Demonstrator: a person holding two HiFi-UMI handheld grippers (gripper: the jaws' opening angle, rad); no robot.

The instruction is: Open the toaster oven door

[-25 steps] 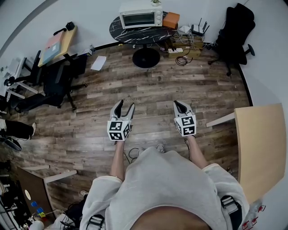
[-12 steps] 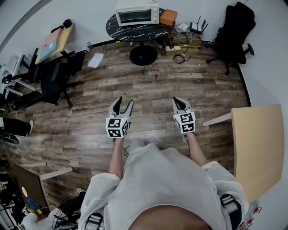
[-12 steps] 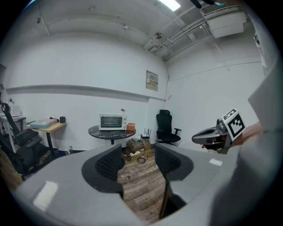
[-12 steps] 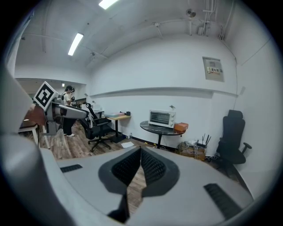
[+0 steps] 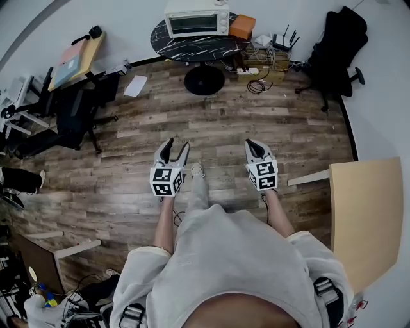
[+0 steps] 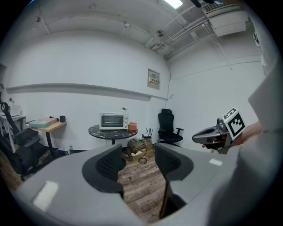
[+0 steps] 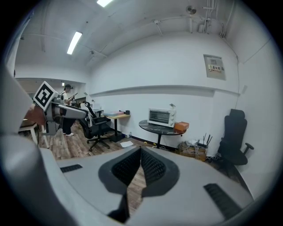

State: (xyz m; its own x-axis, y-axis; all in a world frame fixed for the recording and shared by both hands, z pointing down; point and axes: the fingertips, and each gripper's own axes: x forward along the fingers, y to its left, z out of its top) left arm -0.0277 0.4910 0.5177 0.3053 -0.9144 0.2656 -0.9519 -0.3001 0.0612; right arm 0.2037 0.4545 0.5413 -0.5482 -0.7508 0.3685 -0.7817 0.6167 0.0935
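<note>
Boxy toaster oven [image 5: 196,17], round marbled table [image 5: 192,46]

The floor [image 5: 269,128] is matt, grainy wood plank. The table [image 5: 192,46] top is glossy black stone with white veins. The oven [image 5: 195,19] has a smooth white shell and a dark glazed door. The left gripper [image 5: 177,148] and right gripper [image 5: 252,145] are matt grey plastic with black, finely textured pads [image 6: 107,164]. The desk [image 5: 368,218] is smooth pale wood.

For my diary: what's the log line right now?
white toaster oven: shut, far off | left gripper: open, empty | right gripper: shut, empty
</note>
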